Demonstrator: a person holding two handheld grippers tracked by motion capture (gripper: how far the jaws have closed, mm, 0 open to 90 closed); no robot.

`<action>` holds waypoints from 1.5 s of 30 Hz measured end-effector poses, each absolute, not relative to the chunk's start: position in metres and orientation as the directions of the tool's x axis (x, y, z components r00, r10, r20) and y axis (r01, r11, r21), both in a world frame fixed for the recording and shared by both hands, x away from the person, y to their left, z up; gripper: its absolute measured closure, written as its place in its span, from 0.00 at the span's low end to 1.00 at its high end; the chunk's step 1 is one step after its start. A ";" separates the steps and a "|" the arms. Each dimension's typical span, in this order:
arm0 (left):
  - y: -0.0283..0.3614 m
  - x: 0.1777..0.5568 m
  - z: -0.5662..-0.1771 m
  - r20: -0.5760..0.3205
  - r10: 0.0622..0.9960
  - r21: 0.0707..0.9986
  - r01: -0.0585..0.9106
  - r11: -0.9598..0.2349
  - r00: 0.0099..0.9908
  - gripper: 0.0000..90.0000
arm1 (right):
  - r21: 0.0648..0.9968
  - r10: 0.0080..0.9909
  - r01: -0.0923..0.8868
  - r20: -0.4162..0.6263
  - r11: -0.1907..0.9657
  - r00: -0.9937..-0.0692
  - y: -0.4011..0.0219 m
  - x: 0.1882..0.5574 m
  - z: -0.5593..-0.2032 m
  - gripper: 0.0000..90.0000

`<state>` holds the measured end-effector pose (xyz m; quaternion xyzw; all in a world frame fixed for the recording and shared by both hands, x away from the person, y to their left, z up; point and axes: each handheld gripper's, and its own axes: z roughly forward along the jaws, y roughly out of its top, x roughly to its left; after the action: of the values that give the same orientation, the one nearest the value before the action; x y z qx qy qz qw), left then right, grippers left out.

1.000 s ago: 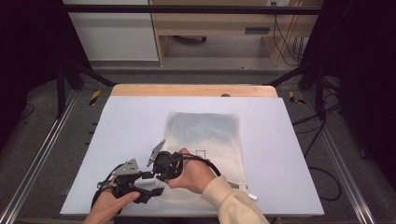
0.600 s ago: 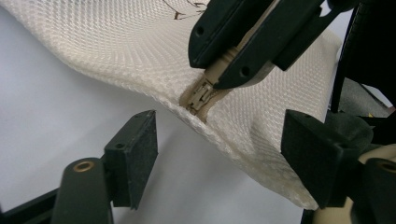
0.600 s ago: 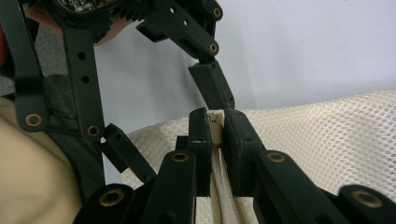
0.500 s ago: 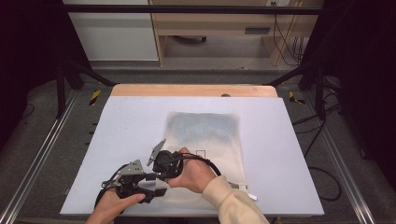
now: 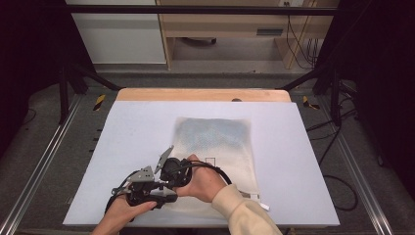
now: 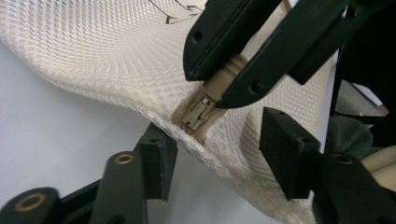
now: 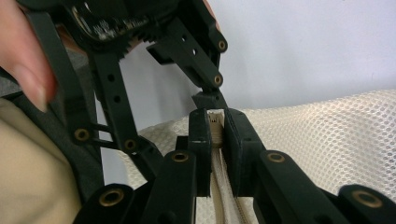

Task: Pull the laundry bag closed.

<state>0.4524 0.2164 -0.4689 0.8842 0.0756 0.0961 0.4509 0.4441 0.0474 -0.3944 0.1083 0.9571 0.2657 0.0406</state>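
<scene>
A cream mesh bag (image 5: 215, 139) lies flat on the white table (image 5: 127, 132). Its near left corner (image 6: 107, 70) is lifted. My right gripper (image 7: 217, 128) is shut on the beige zipper end (image 6: 225, 77) at that corner, just above the zipper slider (image 6: 198, 111). My left gripper (image 6: 219, 158) has just been closing. Its jaws stand either side of the bag's edge below the slider, and the pads (image 6: 282, 149) are apart from the mesh. In the high view the left gripper (image 5: 151, 192) and right gripper (image 5: 172, 172) meet at the bag's near left corner.
A wooden strip (image 5: 203, 94) runs along the table's far edge. Metal rails (image 5: 44, 161) flank the table. A cabinet (image 5: 117, 34) and a wooden shelf (image 5: 230, 29) stand beyond it. Cables (image 5: 337, 191) lie on the floor at right.
The left gripper's jaws have narrowed around the bag's corner. The right gripper and the bag have stayed where they were.
</scene>
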 end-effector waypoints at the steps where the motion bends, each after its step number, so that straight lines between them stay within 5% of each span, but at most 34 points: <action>1: 0.216 0.454 -0.469 0.105 0.211 0.810 0.039 -0.585 0.972 0.54 | 0.517 0.229 0.186 -0.020 0.835 -0.973 0.047 0.444 -0.394 0.91; 23: 0.218 0.461 -0.469 0.118 0.218 0.804 0.036 -0.593 0.969 0.83 | 0.522 0.238 0.193 -0.020 0.831 -0.971 0.041 0.444 -0.397 0.91; 45: 0.217 0.461 -0.467 0.138 0.231 0.796 0.031 -0.605 0.963 0.89 | 0.521 0.235 0.182 -0.036 0.834 -0.971 0.037 0.443 -0.400 0.91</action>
<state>0.4610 0.2167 -0.4670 0.8886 0.0738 0.1141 0.4382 0.4431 0.0371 -0.4001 0.1091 0.9562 0.2669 0.0494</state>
